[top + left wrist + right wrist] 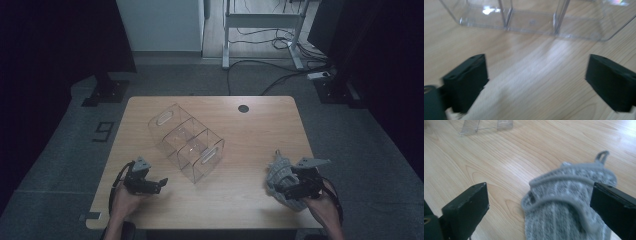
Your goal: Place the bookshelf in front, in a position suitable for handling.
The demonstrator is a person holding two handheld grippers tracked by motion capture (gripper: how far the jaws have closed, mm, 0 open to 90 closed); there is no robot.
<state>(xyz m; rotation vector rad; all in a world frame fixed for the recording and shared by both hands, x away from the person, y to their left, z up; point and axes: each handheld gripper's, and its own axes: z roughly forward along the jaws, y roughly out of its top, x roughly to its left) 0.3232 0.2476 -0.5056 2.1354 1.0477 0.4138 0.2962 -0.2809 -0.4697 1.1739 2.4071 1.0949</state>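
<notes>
A clear plastic organiser [186, 142] with three compartments and a handle slot at each end lies slantwise on the wooden table [250, 135], left of centre. My left gripper [161, 184] hovers near the front left edge, open, with bare wood between its jaws. In the left gripper view the gripper [535, 82] faces the organiser's long side [531, 22]. A grey knitted sock [280, 172] lies crumpled at the front right. My right gripper [274, 189] is right by it. In the right gripper view the jaws [539, 207] stand wide, the sock [569, 195] lying between them nearer the right jaw.
A round cable hole [243, 108] sits near the table's far edge. Bare wood stretches between the organiser and the sock. Beyond the table stand a white desk frame [262, 25] and loose cables on the floor. A floor marker shaped like a 9 [103, 131] lies left of the table.
</notes>
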